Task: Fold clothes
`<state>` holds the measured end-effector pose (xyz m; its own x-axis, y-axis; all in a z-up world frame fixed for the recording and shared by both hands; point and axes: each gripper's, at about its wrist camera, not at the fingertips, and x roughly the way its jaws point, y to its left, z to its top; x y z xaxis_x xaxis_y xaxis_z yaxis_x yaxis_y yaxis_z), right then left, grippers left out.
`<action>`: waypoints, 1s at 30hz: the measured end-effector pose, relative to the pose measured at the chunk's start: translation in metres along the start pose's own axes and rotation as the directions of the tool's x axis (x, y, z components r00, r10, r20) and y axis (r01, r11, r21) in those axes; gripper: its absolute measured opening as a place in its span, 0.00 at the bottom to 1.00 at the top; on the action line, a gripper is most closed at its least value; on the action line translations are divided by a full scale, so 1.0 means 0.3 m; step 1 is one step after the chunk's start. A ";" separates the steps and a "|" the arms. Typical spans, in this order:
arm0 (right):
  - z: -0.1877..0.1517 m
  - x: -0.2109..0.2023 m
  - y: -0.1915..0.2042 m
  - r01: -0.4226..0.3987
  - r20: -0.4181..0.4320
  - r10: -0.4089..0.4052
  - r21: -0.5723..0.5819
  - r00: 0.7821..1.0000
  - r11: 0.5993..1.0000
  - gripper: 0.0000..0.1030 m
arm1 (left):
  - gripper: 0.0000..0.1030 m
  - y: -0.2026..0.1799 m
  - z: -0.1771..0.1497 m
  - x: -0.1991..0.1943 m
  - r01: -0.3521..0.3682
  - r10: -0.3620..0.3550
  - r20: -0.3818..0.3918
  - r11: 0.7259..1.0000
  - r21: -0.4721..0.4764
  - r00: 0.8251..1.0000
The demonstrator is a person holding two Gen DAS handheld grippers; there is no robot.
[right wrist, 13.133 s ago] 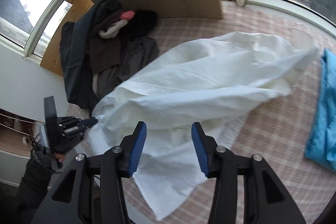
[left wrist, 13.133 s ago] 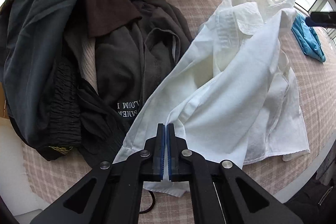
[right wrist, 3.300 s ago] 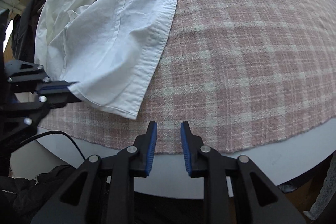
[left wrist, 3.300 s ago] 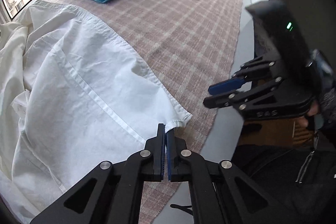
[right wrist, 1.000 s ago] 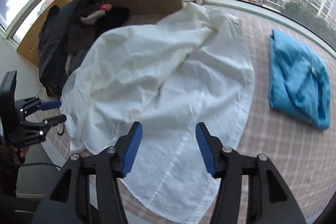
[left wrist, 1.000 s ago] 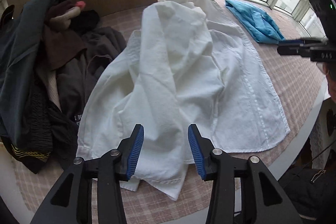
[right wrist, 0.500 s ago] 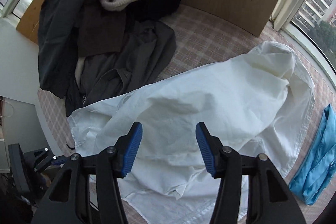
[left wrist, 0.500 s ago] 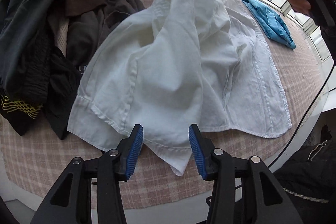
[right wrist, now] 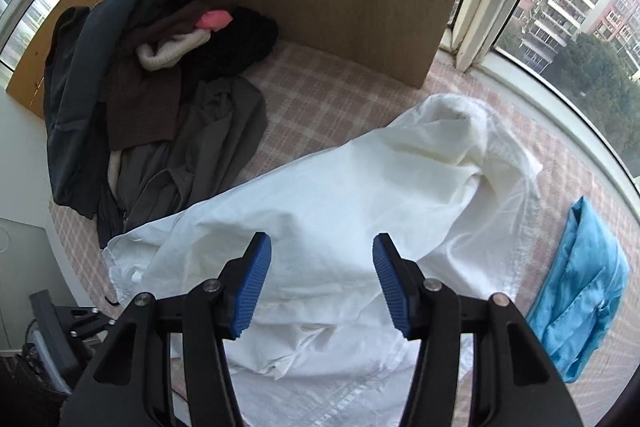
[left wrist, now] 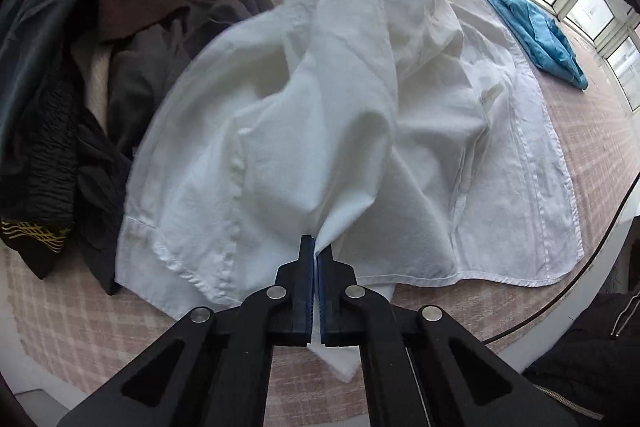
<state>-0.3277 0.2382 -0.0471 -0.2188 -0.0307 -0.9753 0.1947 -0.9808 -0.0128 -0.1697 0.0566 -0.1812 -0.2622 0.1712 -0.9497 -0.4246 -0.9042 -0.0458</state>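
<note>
Pinching the white shirt [left wrist: 320, 115], left tool [left wrist: 315, 251] is clamped; right tool [right wrist: 321, 263] gapes.

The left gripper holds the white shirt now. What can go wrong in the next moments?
The left gripper has just closed on a thin pinch of the white shirt; so small a bite may slip when pulled.

The shirt's left side lies against the dark clothes pile, so a pull could drag those garments along.

The shirt's near hem reaches the edge of the checked surface; it could slide off.

The right gripper is open, holding nothing, so the shirt may bunch.
</note>
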 end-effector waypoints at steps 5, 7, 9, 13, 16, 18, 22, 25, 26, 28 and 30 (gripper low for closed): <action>0.099 0.032 -0.075 -0.010 -0.051 0.014 0.081 0.999 0.997 0.51 | 0.00 0.064 0.003 -0.162 0.021 -0.019 0.082 1.000 -0.023 0.996; 0.135 0.059 -0.054 0.002 -0.074 0.004 0.086 0.997 0.996 0.51 | 0.00 0.057 0.010 -0.201 0.041 -0.039 0.101 0.999 -0.019 0.994; 0.168 0.089 -0.023 0.013 -0.107 -0.002 0.100 0.994 0.995 0.51 | 0.00 0.030 0.013 -0.224 0.075 -0.074 0.110 0.997 -0.002 0.991; 0.208 0.164 0.081 0.033 -0.217 -0.017 0.070 0.976 0.997 0.51 | 0.00 -0.052 -0.002 -0.227 0.136 -0.143 0.103 0.988 0.070 0.984; 0.221 0.240 0.145 0.068 -0.316 -0.047 0.055 0.948 0.996 0.51 | 0.00 -0.095 -0.020 -0.216 0.189 -0.199 0.091 0.976 0.109 0.976; 0.238 0.286 0.172 0.094 -0.357 -0.065 0.064 0.932 0.993 0.51 | 0.00 -0.112 -0.036 -0.208 0.220 -0.232 0.082 0.966 0.133 0.969; 0.261 0.353 0.208 0.143 -0.415 -0.106 0.058 0.904 0.988 0.51 | 0.00 -0.129 -0.067 -0.197 0.258 -0.273 0.078 0.952 0.166 0.959; 0.257 0.379 0.210 0.184 -0.433 -0.147 0.043 0.889 0.982 0.51 | 0.00 -0.123 -0.078 -0.191 0.274 -0.292 0.087 0.946 0.173 0.953; 0.252 0.381 0.206 0.190 -0.433 -0.153 0.045 0.888 0.981 0.50 | 0.00 -0.115 -0.078 -0.190 0.277 -0.295 0.091 0.946 0.170 0.951; 0.241 0.382 0.194 0.196 -0.433 -0.154 0.053 0.888 0.979 0.14 | 0.00 -0.100 -0.077 -0.187 0.282 -0.300 0.100 0.945 0.164 0.949; 0.225 0.371 0.172 0.168 -0.428 -0.120 0.076 0.896 0.983 0.03 | 0.00 -0.088 -0.075 -0.187 0.291 -0.309 0.108 0.944 0.156 0.945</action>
<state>-0.4066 0.1713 -0.1414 0.1895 0.1726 -0.9666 0.0814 -0.9838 -0.1597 -0.1243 0.0621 -0.1337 -0.2098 0.4837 -0.8497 -0.6122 -0.7426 -0.2716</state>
